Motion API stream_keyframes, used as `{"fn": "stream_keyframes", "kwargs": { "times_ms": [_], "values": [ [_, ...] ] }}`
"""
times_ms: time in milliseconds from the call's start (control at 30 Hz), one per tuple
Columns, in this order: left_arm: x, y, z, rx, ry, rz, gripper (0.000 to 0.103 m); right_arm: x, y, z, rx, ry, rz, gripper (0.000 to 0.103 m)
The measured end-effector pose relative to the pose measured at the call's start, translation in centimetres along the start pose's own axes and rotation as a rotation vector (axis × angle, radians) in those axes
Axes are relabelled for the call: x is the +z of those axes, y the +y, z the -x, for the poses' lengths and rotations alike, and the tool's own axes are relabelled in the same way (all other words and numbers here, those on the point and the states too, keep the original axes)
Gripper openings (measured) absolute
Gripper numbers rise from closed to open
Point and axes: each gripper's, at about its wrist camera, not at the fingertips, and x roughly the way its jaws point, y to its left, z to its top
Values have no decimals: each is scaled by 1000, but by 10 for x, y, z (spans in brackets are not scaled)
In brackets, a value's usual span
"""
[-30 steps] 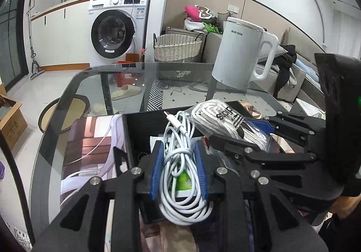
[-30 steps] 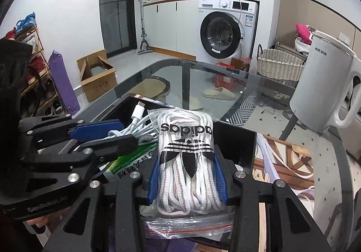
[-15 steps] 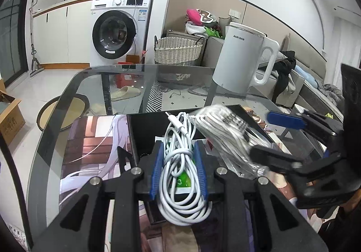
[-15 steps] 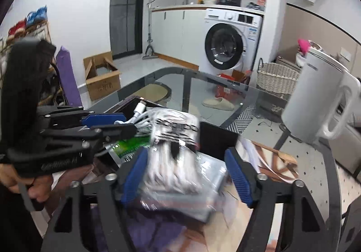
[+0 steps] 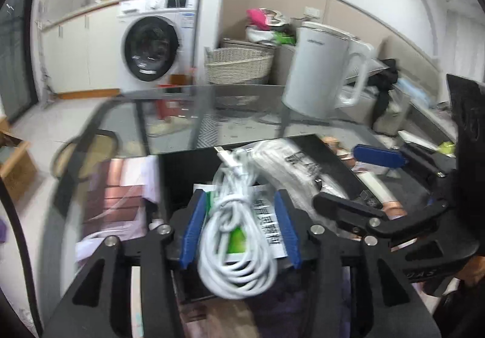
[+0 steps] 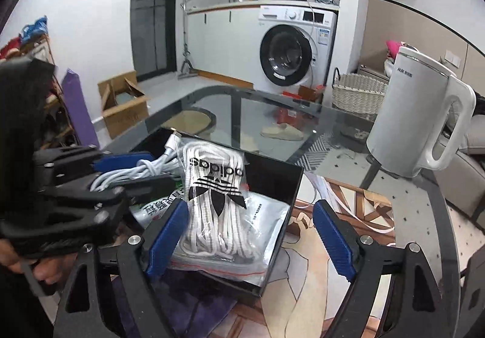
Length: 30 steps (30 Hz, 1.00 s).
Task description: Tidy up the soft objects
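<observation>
Left gripper [image 5: 239, 229]: your jaws are opening around the white cable bundle [image 5: 236, 235]; the pads look clear of it. Let them spread fully before you lift away.
Black tray [image 6: 291, 183]: the cable lies at its left side, over a printed packet.
Bag of laces [image 6: 216, 201]: it rests in the tray, beside the cable.
Right gripper [image 6: 248, 235]: your jaws are opening, the left pad just beside the bag. Back straight out so you don't drag it.

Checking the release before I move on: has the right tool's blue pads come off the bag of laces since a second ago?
Yes. The right tool is opening; its pads have spread off the bag of laces, which lies in the black box.
</observation>
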Motion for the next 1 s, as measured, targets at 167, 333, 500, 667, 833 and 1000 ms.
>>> {"fn": "stream_keyframes", "kwargs": {
  "times_ms": [167, 333, 500, 667, 833, 1000],
  "values": [
    [-2, 7, 10, -25, -16, 34, 56, -1, -1, 5, 5, -24, -11, 86],
    [-10, 6, 26, -25, -56, 28, 69, -4, 0, 23, 31, -81, -23, 97],
    [-22, 24, 39, 36, -82, 102, 103, -12, -4, 40, 45, -126, -50, 102],
    [-30, 26, 49, 119, -104, 93, 103, -28, -3, 50, 52, -131, -56, 102],
    [-32, 15, 59, 140, -145, 61, 103, -41, 5, 61, 57, -156, -46, 102],
    [-36, 8, 62, 125, -150, 55, 103, -51, 13, 66, 59, -178, -27, 103]
  ]
}}
